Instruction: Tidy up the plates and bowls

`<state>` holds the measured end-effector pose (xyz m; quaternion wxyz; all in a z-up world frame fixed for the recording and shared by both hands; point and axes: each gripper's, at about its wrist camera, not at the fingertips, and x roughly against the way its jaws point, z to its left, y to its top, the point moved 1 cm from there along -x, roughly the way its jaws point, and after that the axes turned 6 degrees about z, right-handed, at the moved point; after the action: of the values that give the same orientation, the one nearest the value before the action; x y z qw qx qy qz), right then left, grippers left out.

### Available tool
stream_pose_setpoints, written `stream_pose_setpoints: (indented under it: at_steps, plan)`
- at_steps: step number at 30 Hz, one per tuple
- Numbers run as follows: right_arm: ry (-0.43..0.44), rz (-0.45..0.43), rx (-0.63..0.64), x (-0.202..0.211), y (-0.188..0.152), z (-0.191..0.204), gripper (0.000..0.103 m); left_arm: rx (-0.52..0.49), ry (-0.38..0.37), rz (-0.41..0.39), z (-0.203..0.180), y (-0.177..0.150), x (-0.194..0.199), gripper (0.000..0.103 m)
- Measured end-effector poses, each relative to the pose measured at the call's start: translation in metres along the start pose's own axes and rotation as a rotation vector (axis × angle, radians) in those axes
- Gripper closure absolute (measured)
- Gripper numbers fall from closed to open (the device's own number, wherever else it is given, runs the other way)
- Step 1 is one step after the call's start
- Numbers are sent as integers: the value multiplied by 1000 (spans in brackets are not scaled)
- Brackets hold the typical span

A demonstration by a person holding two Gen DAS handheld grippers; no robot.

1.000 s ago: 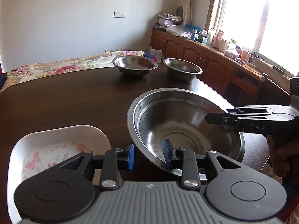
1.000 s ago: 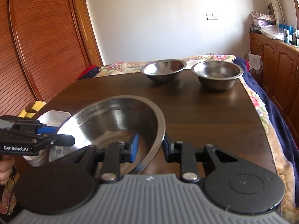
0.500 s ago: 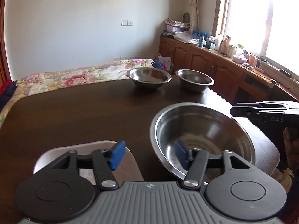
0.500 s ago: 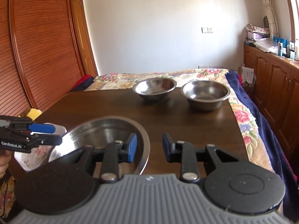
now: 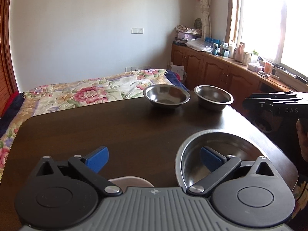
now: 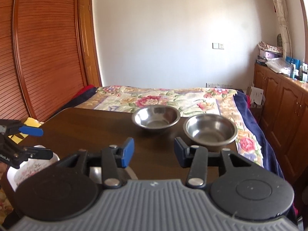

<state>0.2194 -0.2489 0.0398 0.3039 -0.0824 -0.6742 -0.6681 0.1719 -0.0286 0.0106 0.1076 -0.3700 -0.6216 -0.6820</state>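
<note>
A large steel bowl [image 5: 234, 146] rests on the dark wooden table [image 5: 115, 127] at its near right corner. My left gripper [image 5: 154, 159] hangs open above the table's near edge, its right pad over the bowl's rim, holding nothing. A white flowered dish [image 6: 32, 167] sits to the left of the bowl; only its rim [image 5: 130, 181] shows in the left wrist view. My right gripper [image 6: 154, 152] is open and holds nothing, and it mostly hides the large bowl [image 6: 96, 173] below it. Two smaller steel bowls [image 6: 156, 118] [image 6: 210, 130] stand side by side at the table's far edge.
A bed with a floral blanket [image 5: 86, 90] lies just beyond the table. Wooden cabinets [image 5: 221, 71] with cluttered tops line the right wall under a window. A slatted wooden wardrobe [image 6: 48, 57] stands at the left. A hand [image 5: 302, 134] holds the right gripper [image 5: 248, 101] at the table's right edge.
Both grippers have opened, let go of the large steel bowl's rim and pulled back and up. The bowl, tilted before, now sits flat on the table.
</note>
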Motion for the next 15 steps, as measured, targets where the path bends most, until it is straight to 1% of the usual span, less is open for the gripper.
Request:
stream_pose_setpoints:
  at_steps: [4, 9, 15]
  plan:
    - [5, 3, 11, -7, 5, -2, 55, -5, -15, 6, 1, 6, -3, 0]
    - [7, 15, 18, -16, 9, -3, 55, -24, -6, 11, 2, 14, -7, 0]
    - [6, 30, 24, -25, 12, -2, 55, -32, -12, -4, 6, 21, -7, 0]
